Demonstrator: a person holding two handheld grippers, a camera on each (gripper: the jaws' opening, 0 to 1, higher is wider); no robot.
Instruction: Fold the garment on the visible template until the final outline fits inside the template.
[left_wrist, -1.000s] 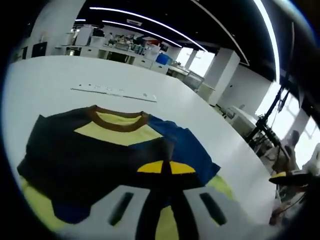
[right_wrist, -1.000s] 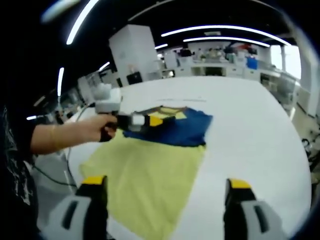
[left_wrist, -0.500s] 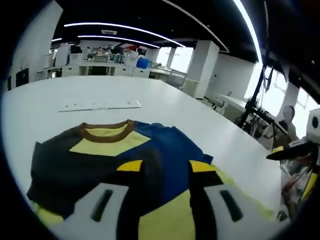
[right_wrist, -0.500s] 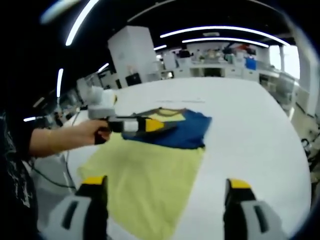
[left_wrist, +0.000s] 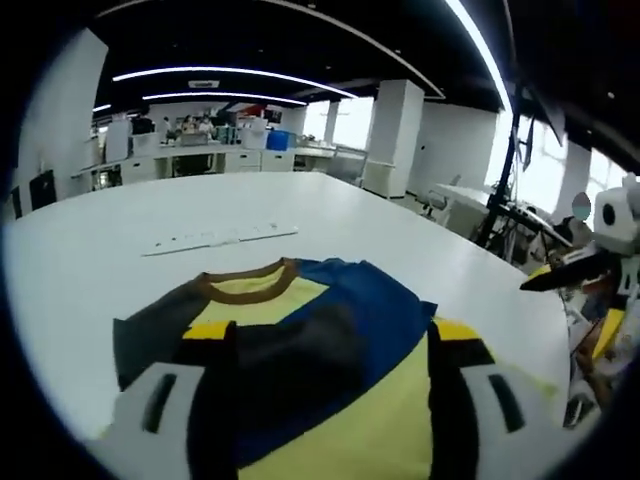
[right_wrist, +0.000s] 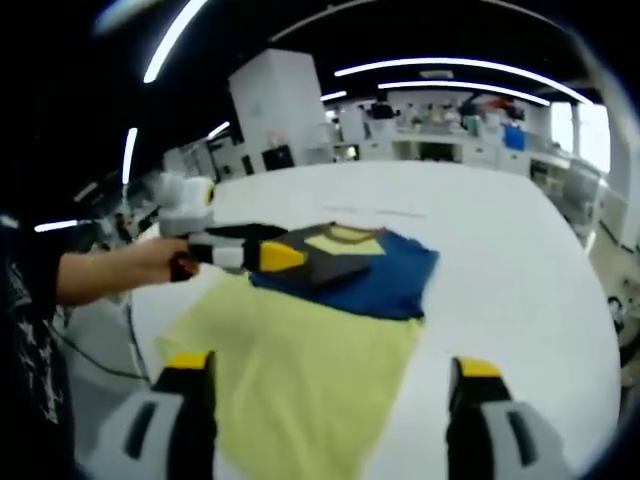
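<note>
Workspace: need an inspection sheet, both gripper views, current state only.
Surface: white table, large, bare areas all round the garment.
Job's things: garment, a yellow, blue and black T-shirt with a brown collar, lies flat on the table; yellow sheet spread under and in front of it, apparently the template.
Clutter: white strip lying beyond the collar.
Grippers: left gripper open, jaws over the shirt; right gripper open, above the yellow sheet.
Cables: dark cable hanging below the person's forearm.
Surroundings: open office, desks, pillars, ceiling light strips.
</note>
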